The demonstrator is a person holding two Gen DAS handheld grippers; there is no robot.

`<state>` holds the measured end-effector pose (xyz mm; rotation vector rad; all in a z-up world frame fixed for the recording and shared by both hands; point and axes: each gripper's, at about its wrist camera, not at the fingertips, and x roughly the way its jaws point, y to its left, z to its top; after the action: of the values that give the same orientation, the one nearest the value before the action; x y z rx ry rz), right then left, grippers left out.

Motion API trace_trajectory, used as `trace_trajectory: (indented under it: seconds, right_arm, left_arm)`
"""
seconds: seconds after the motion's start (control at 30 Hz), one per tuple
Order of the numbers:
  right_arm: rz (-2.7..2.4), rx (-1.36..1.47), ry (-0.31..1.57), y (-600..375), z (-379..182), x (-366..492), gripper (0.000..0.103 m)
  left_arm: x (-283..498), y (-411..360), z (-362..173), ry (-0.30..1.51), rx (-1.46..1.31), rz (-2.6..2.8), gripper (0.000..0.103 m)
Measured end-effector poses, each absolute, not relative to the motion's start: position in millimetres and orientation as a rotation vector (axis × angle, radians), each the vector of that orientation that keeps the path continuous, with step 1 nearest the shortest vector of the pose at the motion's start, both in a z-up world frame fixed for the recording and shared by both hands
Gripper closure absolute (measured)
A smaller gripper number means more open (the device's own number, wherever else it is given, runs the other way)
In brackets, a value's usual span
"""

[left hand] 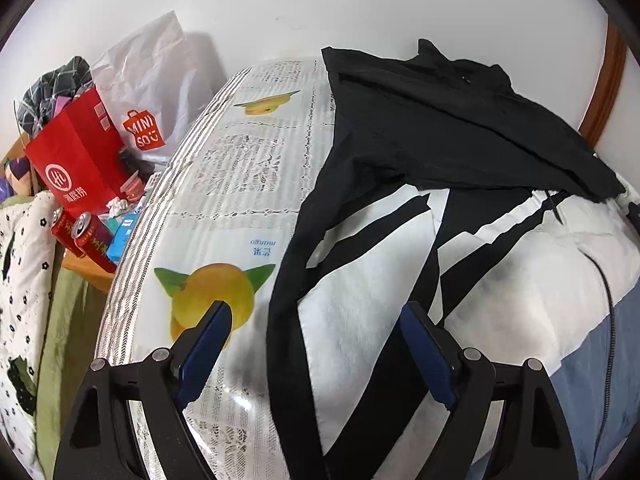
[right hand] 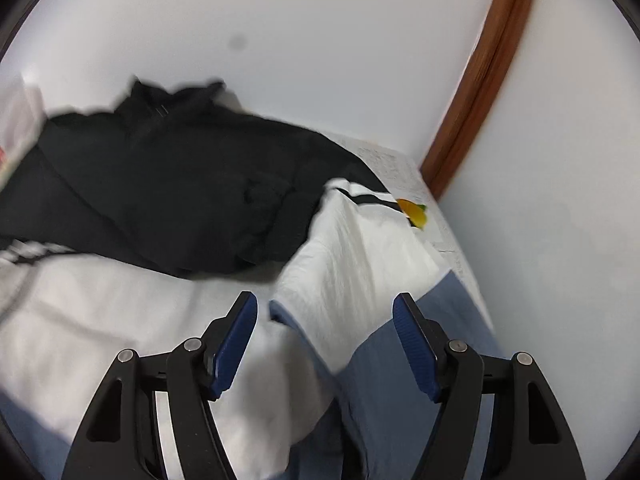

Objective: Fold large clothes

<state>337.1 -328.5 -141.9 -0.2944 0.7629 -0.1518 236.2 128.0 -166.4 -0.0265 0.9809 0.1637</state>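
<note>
Both claws wide over a jacket spread on the table

The left gripper (left hand: 316, 312) hangs with its blue pads spread wide and holds nothing; below it lies the white, black and blue jacket (left hand: 360, 320), flat on a tablecloth (left hand: 240, 184) printed with mangoes, a black sleeve (left hand: 288, 312) running down between the fingers. The right gripper (right hand: 325, 304) is likewise wide apart and grips nothing, poised over the jacket's white sleeve (right hand: 352, 256), which lies folded across the blue hem. A black garment (right hand: 168, 184) lies crumpled over the jacket's far end, against the white wall (right hand: 320, 60). At the table's left edge stand a red paper bag (left hand: 76, 156), a white shopping bag (left hand: 148, 80) and two red cans (left hand: 82, 234)
</note>
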Motion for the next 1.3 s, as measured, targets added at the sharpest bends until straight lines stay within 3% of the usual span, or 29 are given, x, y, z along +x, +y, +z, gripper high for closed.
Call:
trace_trajectory:
  seconds: [0.07,0.1,0.13,0.27,0.37,0.47,0.63,0.73,0.83,1.0,1.3]
  right_arm:
    - [-0.198,-0.302,0.809,-330,-155,355,0.056]
    - [-0.198,-0.279,0.844,-334,-162,365,0.077]
    - [-0.205,-0.258,0.866,-339,-167,372,0.09]
    - [-0.166,0.027,0.79,-383,-151,364,0.091]
    - [-0.119,0.209,0.764,-411,-145,353,0.087]
    - [-0.1,0.186,0.757,-406,-135,337,0.079]
    - [-0.111,0.099,0.695,-395,-113,278,0.042]
    - [-0.171,0.084,0.697,-414,-111,242,0.032]
    - [-0.223,0.052,0.739,-437,-121,205,0.027]
    - [-0.307,0.032,0.816,-470,-154,156,0.026]
    - [-0.409,-0.066,0.888,-488,-193,156,0.027]
  left_arm:
    - [238,125,-170,0.988,-0.009,0.176,0.018]
    - [238,125,-171,0.993,-0.005,0.179,0.018]
    - [239,125,-173,0.998,-0.004,0.183,0.018]
    - [238,127,-175,1.007,-0.026,0.187,0.018]
    - [239,126,-176,1.01,-0.025,0.186,0.018]
    - [239,123,-173,1.008,-0.017,0.181,0.018]
    - [233,114,-161,0.984,-0.024,0.136,0.018]
    - [229,107,-153,0.963,-0.014,0.116,0.018]
    - [223,100,-145,0.936,-0.011,0.106,0.018]
    - [215,90,-135,0.913,-0.029,0.071,0.018]
    - [202,80,-125,0.923,-0.009,0.066,0.018]
